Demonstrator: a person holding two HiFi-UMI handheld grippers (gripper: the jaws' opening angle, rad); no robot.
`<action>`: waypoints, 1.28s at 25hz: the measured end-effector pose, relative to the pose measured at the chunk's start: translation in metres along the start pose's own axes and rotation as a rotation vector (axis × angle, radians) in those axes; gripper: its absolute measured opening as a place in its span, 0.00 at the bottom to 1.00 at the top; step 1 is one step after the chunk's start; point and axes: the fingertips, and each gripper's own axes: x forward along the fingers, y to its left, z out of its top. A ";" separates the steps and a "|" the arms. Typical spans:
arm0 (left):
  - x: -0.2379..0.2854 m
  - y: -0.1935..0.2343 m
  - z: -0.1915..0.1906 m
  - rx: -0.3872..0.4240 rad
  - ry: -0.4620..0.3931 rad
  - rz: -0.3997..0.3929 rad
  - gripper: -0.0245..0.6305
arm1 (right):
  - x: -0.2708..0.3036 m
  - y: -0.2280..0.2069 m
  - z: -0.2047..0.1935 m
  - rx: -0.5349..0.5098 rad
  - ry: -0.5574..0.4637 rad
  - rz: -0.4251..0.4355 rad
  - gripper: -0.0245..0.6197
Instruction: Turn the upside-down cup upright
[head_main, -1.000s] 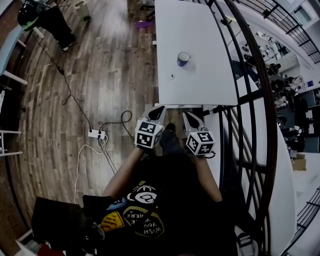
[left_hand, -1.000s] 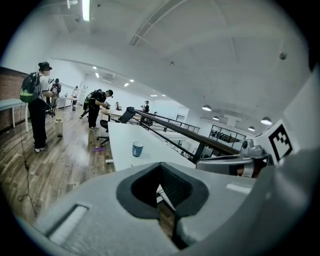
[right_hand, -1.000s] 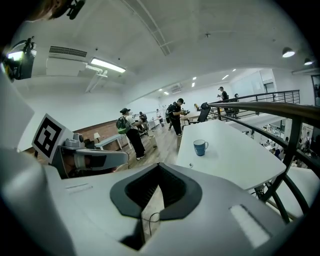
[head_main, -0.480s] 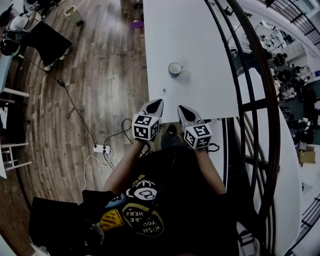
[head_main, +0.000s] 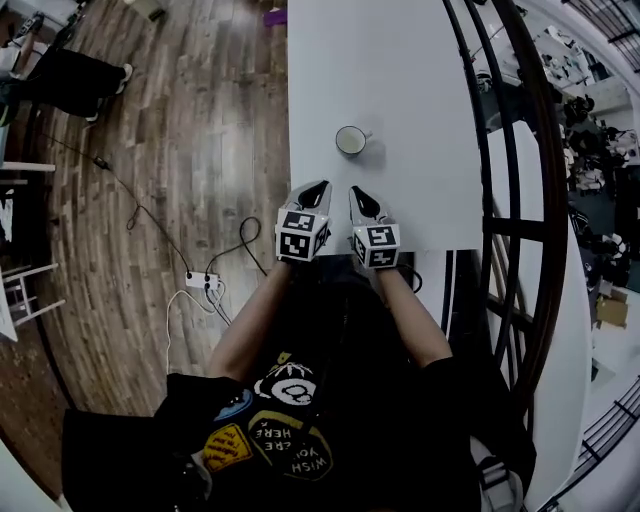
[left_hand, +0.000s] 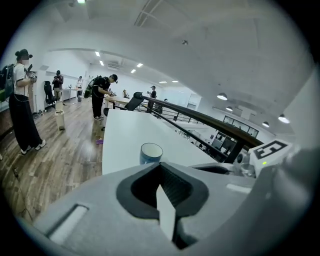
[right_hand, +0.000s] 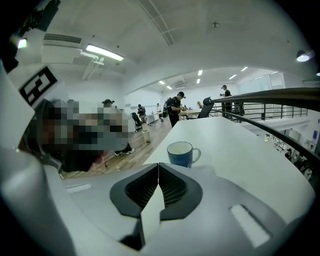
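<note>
Approach stage, I judge. Left gripper (head_main: 317, 187) and right gripper (head_main: 357, 191), jaws together and empty, sit below the cup (head_main: 351, 140) at upper centre, seemingly base-up. Next: open, grasp.

Blue cup (head_main: 351, 140), white inside, on my white table (head_main: 400, 60); brown wood-grain floor (head_main: 200, 150) beside; black-and-white square markers pattern my grey left gripper (head_main: 321, 186) and right gripper (head_main: 356, 191).

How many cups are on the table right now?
1. The blue cup stands on the white table, just ahead of the left gripper and right gripper. The head view cuts off the table's far end.
</note>
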 end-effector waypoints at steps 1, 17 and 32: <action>0.001 0.005 -0.001 0.004 0.002 0.006 0.04 | 0.009 -0.005 -0.008 -0.001 0.015 -0.020 0.07; 0.005 0.084 -0.022 -0.046 0.111 0.022 0.04 | 0.145 -0.069 -0.028 0.014 0.056 -0.313 0.69; 0.005 0.097 -0.007 -0.075 0.102 -0.020 0.04 | 0.141 -0.059 -0.011 -0.072 0.042 -0.249 0.64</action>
